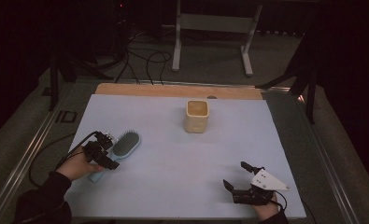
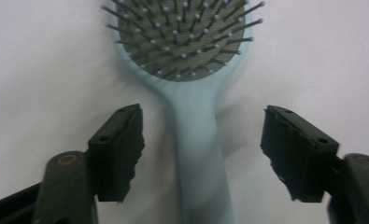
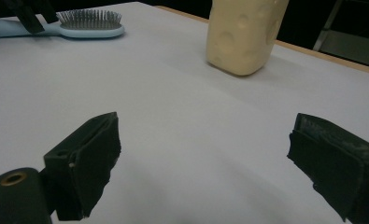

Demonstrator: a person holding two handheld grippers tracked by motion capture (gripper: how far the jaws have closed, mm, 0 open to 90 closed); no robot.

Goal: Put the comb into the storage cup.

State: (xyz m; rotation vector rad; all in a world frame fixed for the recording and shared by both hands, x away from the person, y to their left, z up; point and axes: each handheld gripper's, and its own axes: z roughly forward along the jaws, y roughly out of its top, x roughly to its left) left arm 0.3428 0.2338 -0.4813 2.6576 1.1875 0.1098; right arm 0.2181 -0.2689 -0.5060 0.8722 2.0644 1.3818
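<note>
With the left hand-held gripper [image 2: 202, 154] standing apart astride the handle of the pale blue plastic paddle hairbrush [image 2: 191, 93] lying bristles-up on the light surface [image 1: 173, 163], an off-centre squeeze could probably twist the smooth handle free.

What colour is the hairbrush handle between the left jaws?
Pale blue, matching the hairbrush body; the left gripper view shows it best.

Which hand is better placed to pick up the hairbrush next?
Left. The left gripper already straddles the hairbrush handle, jaws open on either side without touching. The right gripper sits open at the table's opposite near corner, far from the brush.
</note>
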